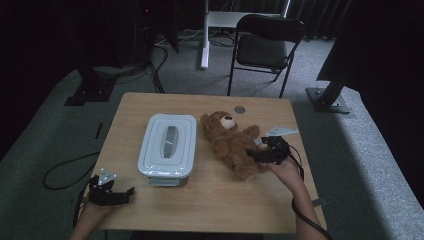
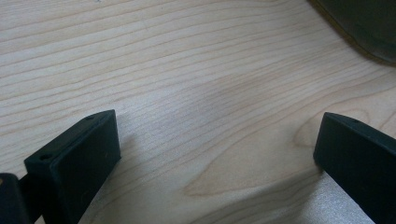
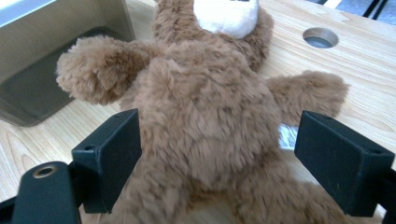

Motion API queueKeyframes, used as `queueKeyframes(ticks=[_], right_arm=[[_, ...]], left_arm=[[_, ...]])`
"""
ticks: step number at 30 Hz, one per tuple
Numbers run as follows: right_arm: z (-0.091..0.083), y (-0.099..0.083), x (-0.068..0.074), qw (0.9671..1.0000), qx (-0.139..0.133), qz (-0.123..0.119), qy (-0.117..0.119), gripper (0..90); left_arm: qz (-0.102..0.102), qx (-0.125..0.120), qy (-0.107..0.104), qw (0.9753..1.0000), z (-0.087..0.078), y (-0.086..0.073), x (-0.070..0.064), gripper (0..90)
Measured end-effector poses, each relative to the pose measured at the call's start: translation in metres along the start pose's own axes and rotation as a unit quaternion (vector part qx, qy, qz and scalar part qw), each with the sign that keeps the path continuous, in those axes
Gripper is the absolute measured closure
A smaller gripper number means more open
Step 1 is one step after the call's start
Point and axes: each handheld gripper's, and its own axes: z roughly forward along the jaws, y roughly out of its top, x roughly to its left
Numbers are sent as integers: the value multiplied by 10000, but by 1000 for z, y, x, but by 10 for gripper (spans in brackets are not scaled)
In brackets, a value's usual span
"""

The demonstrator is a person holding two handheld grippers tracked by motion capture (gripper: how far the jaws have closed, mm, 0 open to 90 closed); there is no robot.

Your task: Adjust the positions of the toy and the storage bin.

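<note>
Straddling the teddy bear, my right gripper has its jaws spread wide on either side of the belly, neither visibly pressing the fur. My left gripper rests wide open over bare table, well apart. Beyond, the bear lies on its back beside the white lidded container, head pointing away toward the far edge, body running slightly diagonal.

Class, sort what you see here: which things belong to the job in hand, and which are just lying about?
In the job:
- right gripper, jaws open either side of the teddy bear
- lidded white box beside the bear, probably

Lying about:
- left gripper, open over bare table
- black chair behind
- cable on the floor
</note>
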Motion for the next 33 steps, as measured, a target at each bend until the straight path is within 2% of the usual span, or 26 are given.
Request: queueKeyframes(ticks=[11, 15, 17, 22, 26, 30, 33], right_arm=[[34, 7, -5, 9995, 291, 56, 119, 140], [42, 5, -7, 9989, 299, 211, 287, 140], [45, 4, -5, 9986, 326, 236, 358, 140], [54, 1, 4, 9985, 372, 161, 364, 139], [60, -5, 8, 9986, 413, 141, 295, 141], [64, -9, 11, 9983, 453, 176, 326, 143], [67, -10, 17, 9983, 516, 84, 274, 142]], left_arm=[[2, 0, -2, 10000, 0, 0, 0, 11], [2, 0, -2, 10000, 0, 0, 0, 11], [2, 0, -2, 10000, 0, 0, 0, 11], [2, -1, -2, 10000, 0, 0, 0, 11], [2, -4, -2, 10000, 0, 0, 0, 11], [2, -4, -1, 10000, 0, 0, 0, 11], [1, -4, 0, 10000, 0, 0, 0, 11]])
